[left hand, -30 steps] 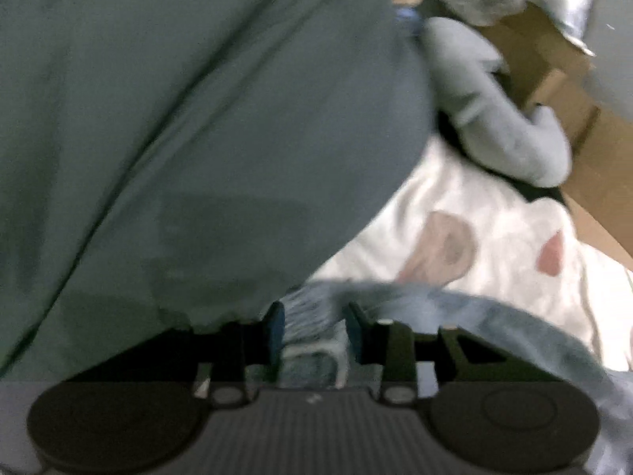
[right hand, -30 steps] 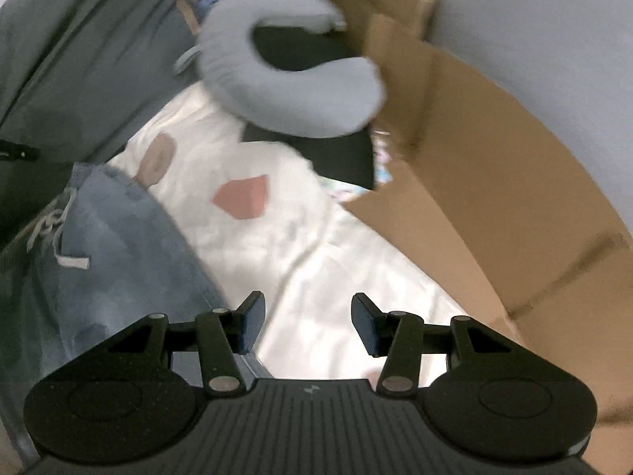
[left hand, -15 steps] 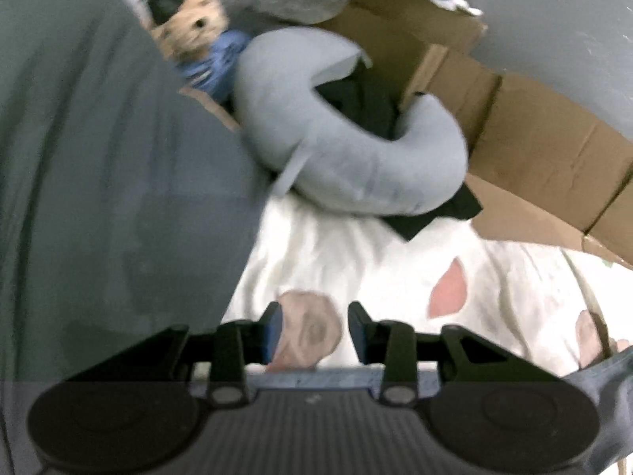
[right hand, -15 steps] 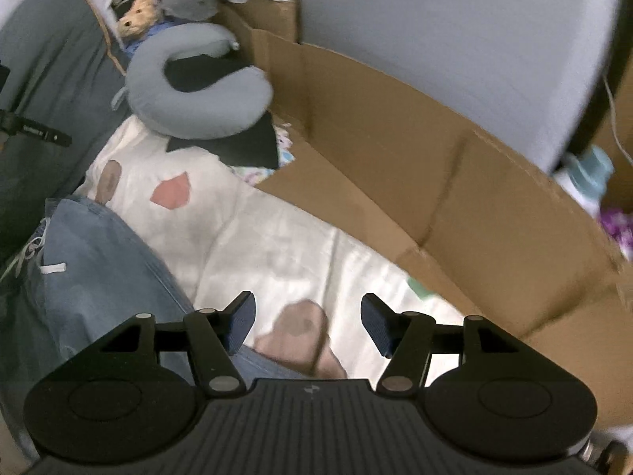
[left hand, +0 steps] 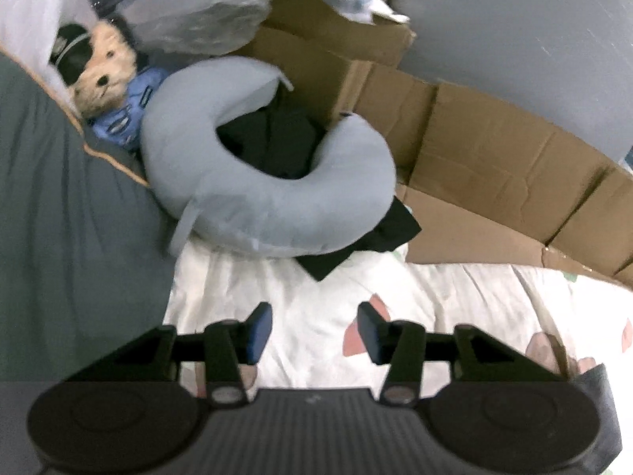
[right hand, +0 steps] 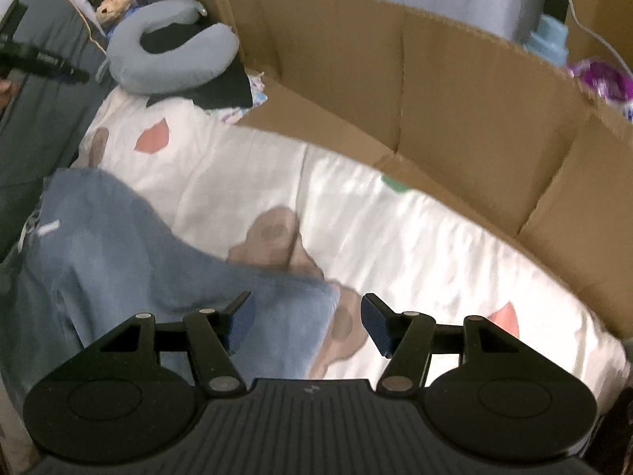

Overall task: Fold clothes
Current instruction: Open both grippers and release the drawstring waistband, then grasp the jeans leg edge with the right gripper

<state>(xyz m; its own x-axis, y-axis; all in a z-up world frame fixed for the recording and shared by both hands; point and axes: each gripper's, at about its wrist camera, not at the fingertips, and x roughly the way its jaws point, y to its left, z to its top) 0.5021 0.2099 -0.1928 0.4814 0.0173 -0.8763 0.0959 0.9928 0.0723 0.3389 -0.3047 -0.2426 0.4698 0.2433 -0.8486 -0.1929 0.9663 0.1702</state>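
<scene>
Both grippers, left (left hand: 314, 326) and right (right hand: 304, 322), stood spread and gripped nothing. Blue jeans (right hand: 130, 253) lay rumpled along the left side of the white quilt (right hand: 415, 237), one leg stretching toward the right gripper; no tidy fold showed, so folding remained.

left wrist: low, faces neck pillow (left hand: 273, 198) | right wrist: higher, farther | shared: pillow, sheet (right hand: 395, 229)
</scene>
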